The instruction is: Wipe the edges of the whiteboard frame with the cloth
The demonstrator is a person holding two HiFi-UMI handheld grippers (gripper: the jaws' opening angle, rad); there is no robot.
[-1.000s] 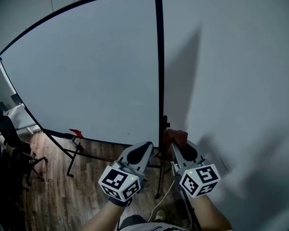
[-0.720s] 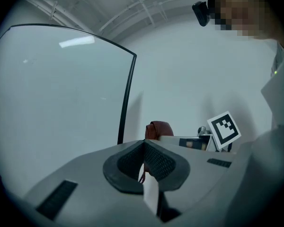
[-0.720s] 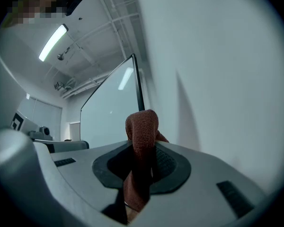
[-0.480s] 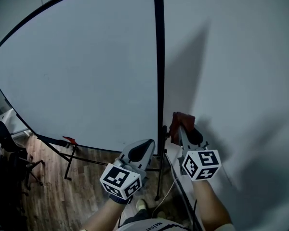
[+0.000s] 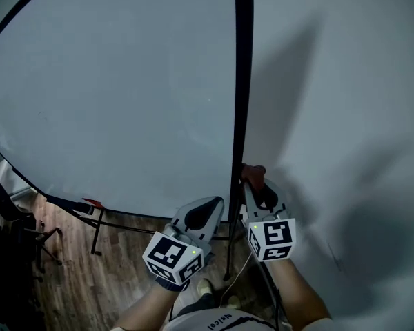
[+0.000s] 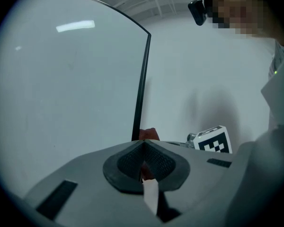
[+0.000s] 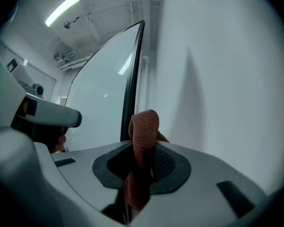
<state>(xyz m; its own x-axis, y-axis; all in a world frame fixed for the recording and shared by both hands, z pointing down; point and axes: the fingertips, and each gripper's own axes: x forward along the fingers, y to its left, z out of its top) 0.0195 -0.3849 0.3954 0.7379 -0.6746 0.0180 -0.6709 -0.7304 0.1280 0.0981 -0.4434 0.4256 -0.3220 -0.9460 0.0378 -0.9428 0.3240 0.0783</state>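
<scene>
A large whiteboard (image 5: 124, 95) stands on a stand, with a thin black frame edge (image 5: 241, 81) running down its right side. My right gripper (image 5: 252, 183) is shut on a rust-red cloth (image 5: 254, 174), and the cloth sits right beside the lower part of that black edge. In the right gripper view the folded cloth (image 7: 143, 141) sticks up between the jaws, next to the frame edge (image 7: 131, 84). My left gripper (image 5: 208, 205) hangs lower left of it, jaws shut with nothing in them (image 6: 143, 148).
A white wall (image 5: 345, 116) rises just right of the board. The board's black stand legs (image 5: 100, 229) spread over wooden floor (image 5: 90, 281). A dark office chair (image 5: 7, 212) is at far left. A red item (image 5: 91, 203) lies on the board's lower rail.
My right gripper has lifted the cloth and moved it left against the black frame edge. The head view has come closer to the board. The left gripper has barely moved.
</scene>
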